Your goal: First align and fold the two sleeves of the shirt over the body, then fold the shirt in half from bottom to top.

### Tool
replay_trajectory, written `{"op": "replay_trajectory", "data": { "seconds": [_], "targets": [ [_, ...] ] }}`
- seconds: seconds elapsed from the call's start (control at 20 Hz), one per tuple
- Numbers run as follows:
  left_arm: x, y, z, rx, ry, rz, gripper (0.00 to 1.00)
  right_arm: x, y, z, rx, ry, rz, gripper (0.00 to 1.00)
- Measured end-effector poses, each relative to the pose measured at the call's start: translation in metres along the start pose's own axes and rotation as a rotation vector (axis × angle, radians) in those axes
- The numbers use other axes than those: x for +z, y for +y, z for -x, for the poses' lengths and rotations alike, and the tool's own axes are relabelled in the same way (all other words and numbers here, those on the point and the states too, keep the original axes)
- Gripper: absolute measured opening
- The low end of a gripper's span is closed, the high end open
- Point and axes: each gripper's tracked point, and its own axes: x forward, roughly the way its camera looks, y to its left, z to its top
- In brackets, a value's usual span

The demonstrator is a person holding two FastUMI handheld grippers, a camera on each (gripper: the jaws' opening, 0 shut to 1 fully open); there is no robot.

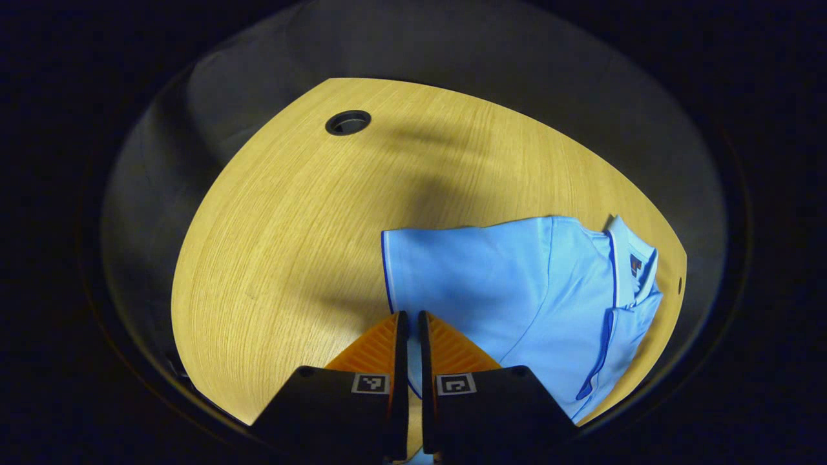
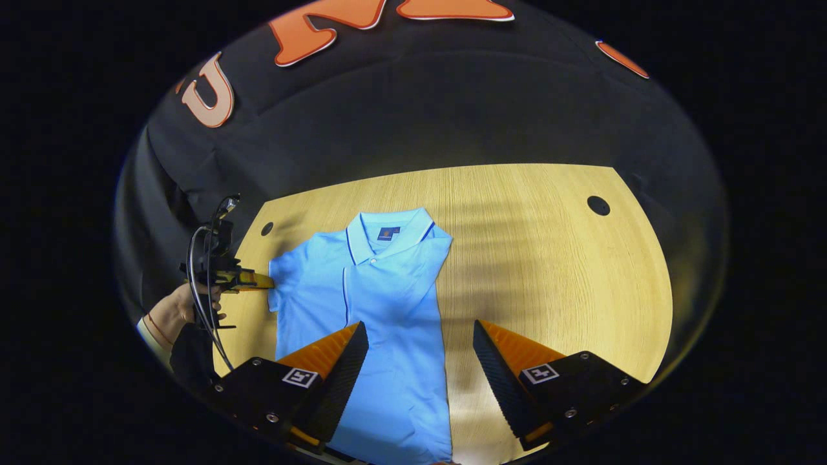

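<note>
Shirt (image 2: 381, 303), light blue polo, lies flat on the wooden table (image 2: 549, 258), collar (image 2: 387, 232) toward the far wall, hem toward the right gripper's camera. Progress as I judge it: one sleeve looks already folded over the body, since that side of the shirt runs as a straight clean edge down from the shoulder. The other sleeve (image 1: 465, 265) is spread out flat to the side with its dark-trimmed cuff showing, so that fold looks not yet done. Bottom-to-top fold not started; the body lies at full length.

Left gripper (image 1: 413, 323): jaws nearly together, only a thin slit between them, tips right at the cuff edge of the spread sleeve. Cannot tell whether cloth is pinched between the fingers. From the right gripper view it sits just beside that sleeve, held by a hand (image 2: 177, 310), with a cable looping off it.

Right gripper (image 2: 420, 349): wide open, holding nothing, hovering above the lower body of the shirt and apparently not touching it.

Surface: pale wood-grain table, matte, with round cable holes (image 2: 598, 205) near the far corners. Soft shadows fall across the wood. Dark cloth wall behind, dim booth, light mostly on the tabletop.
</note>
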Motion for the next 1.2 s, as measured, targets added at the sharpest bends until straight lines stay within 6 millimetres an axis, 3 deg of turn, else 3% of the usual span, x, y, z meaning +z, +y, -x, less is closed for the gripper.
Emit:
{"op": "replay_trajectory", "data": {
  "seconds": [0.05, 0.15, 0.25, 0.35, 0.5, 0.65, 0.85, 0.95, 1.05, 1.2],
  "targets": [
    [-0.006, -0.008, 0.008, -0.025, 0.015, 0.01, 0.07, 0.002, -0.001, 0.001, -0.008, -0.014, 0.004, 0.99],
    [-0.004, -0.014, 0.018, -0.036, 0.003, -0.007, 0.07, 0.008, 0.0, 0.006, -0.016, -0.048, 0.009, 0.99],
    [0.014, -0.021, 0.037, -0.019, -0.067, -0.086, 0.07, 0.013, 0.0, 0.015, -0.022, -0.086, 0.005, 0.99],
    [0.026, -0.042, 0.062, -0.026, -0.125, -0.185, 0.07, 0.018, 0.0, 0.022, -0.03, -0.108, -0.006, 0.99],
    [0.031, -0.089, 0.099, -0.076, -0.181, -0.31, 0.07, 0.022, 0.002, 0.031, -0.036, -0.148, -0.028, 0.99],
    [0.018, -0.148, 0.121, -0.17, -0.201, -0.398, 0.07, 0.027, -0.003, 0.045, -0.057, -0.202, -0.026, 0.99],
    [-0.008, -0.213, 0.135, -0.267, -0.188, -0.478, 0.07, 0.026, -0.007, 0.062, -0.066, -0.251, -0.017, 0.99],
    [-0.025, -0.244, 0.13, -0.298, -0.171, -0.51, 0.07, 0.024, -0.011, 0.069, -0.068, -0.269, -0.031, 0.99],
    [-0.037, -0.266, 0.125, -0.311, -0.159, -0.53, 0.07, 0.02, -0.016, 0.073, -0.077, -0.274, -0.043, 0.99],
    [-0.048, -0.281, 0.117, -0.295, -0.152, -0.554, 0.07, 0.013, -0.025, 0.079, -0.083, -0.278, -0.063, 0.99]
  ]
}}
